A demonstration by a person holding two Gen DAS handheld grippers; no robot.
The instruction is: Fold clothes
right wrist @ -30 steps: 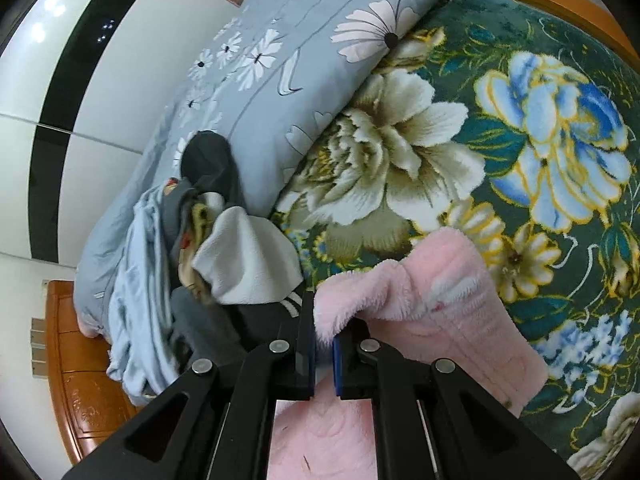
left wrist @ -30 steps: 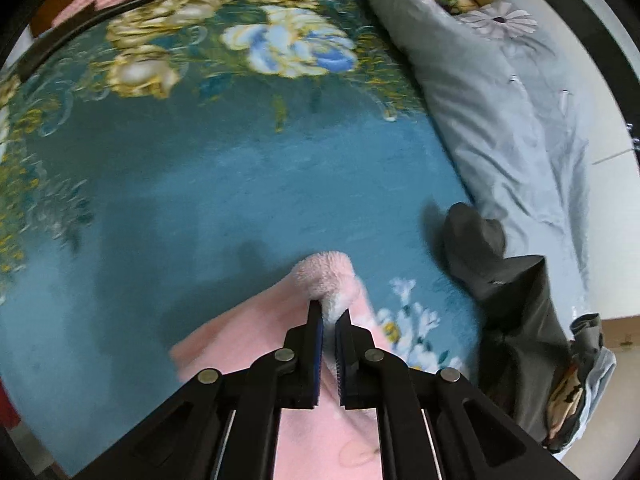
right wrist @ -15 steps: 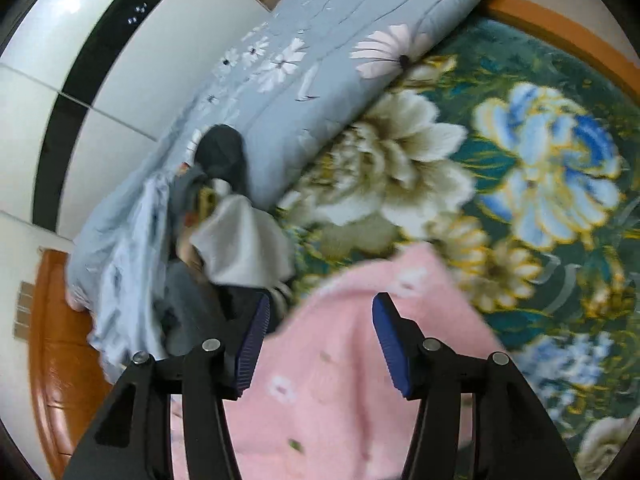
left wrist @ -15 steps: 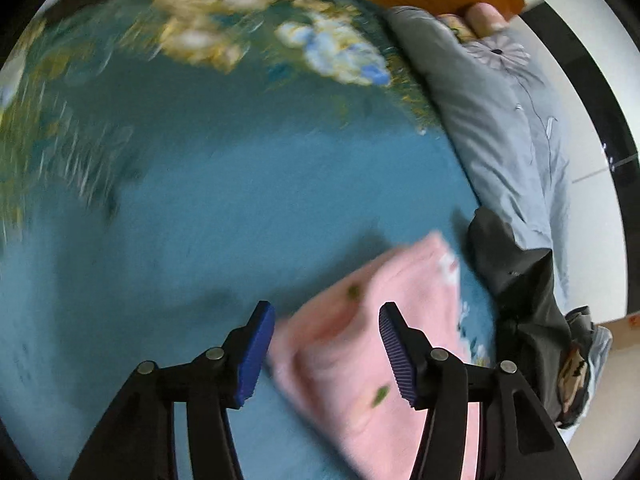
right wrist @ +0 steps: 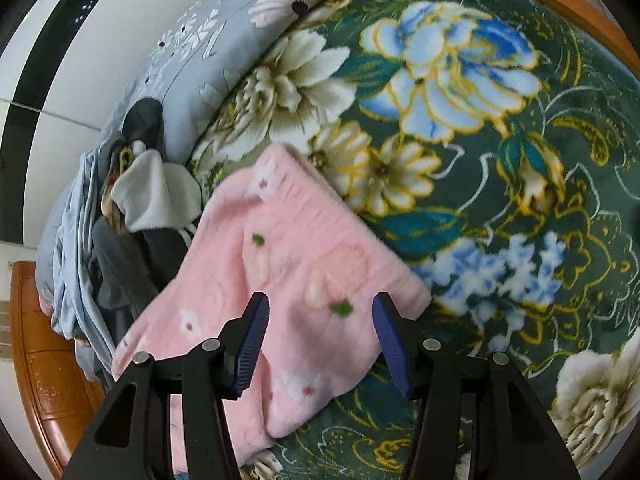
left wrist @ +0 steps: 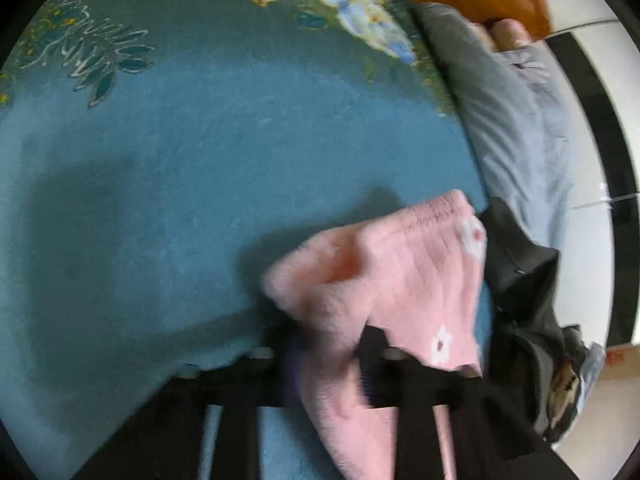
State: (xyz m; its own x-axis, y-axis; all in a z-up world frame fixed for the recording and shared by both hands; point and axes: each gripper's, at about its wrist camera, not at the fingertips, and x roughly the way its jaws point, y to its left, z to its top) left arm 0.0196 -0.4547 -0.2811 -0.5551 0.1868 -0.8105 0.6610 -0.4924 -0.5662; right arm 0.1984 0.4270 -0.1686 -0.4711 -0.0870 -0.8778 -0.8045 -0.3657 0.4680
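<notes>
A pink fleece garment (right wrist: 288, 280) with small flowers lies rumpled on the bed's teal floral blanket (right wrist: 500, 168), one edge touching the heap of dark and grey clothes (right wrist: 132, 216) piled against the grey-blue quilt (right wrist: 224, 32). The right hand-held gripper (right wrist: 320, 336) hangs just above the pink fabric with its blue-padded fingers spread wide, holding nothing. The left hand-held gripper (left wrist: 320, 360) is blurred; its fingers stand apart with a fold of the pink garment (left wrist: 384, 280) bunched between them, though I cannot tell whether they touch it. A wooden bed frame (right wrist: 44, 344) shows at the edge.
</notes>
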